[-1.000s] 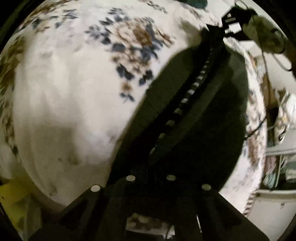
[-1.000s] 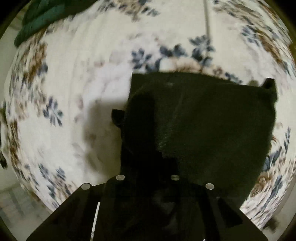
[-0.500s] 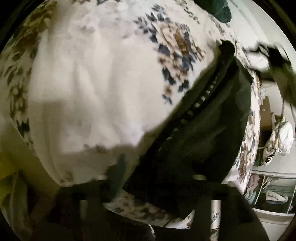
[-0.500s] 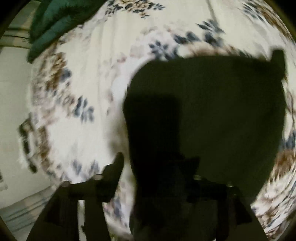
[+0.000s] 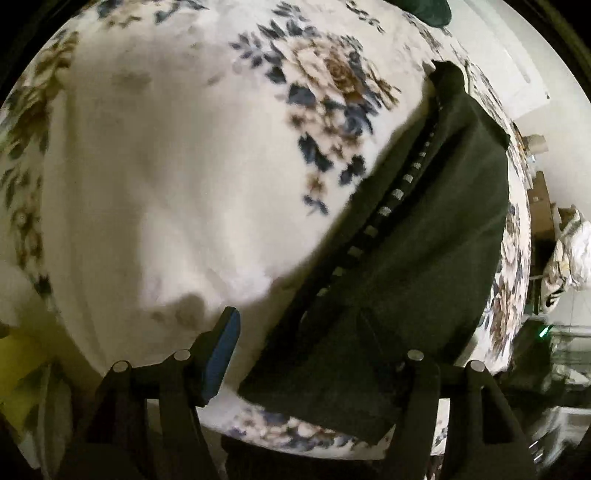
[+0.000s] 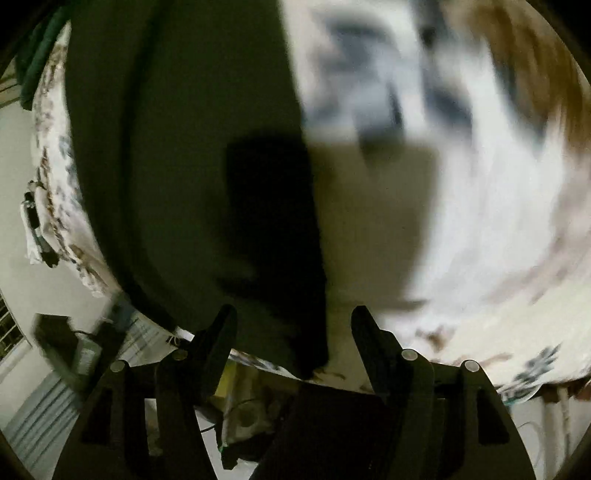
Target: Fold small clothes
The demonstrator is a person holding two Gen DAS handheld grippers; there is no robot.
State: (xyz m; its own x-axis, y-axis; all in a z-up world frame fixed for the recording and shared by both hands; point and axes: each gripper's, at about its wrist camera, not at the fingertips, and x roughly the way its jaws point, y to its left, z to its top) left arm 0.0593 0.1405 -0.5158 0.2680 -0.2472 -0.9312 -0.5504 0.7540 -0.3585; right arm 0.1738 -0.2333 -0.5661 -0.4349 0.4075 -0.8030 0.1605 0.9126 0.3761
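A dark green garment (image 5: 424, 240) with a dashed white seam lies folded on the floral bedsheet (image 5: 166, 166). My left gripper (image 5: 299, 332) hangs open over its near end. The blue-padded finger (image 5: 221, 350) stands off the cloth over the sheet, and the other finger is dark against the fabric. The right wrist view is blurred by motion. There the garment (image 6: 166, 147) fills the left half, and its near corner lies below the gap of my right gripper (image 6: 293, 325). The right jaws are opening and no pad presses on the cloth.
A teal cloth (image 5: 424, 9) is bunched at the bed's far edge, also seen as a teal cloth (image 6: 33, 66) at top left. Beyond the bed's right side stand a floral bundle (image 5: 569, 251) and shelves. Something yellow (image 5: 18, 369) sits below the near-left bed edge.
Both grippers were shut on the garment and have let it go and opened. The right gripper has swung fast across to the garment's near corner. It is gone from the left wrist view.
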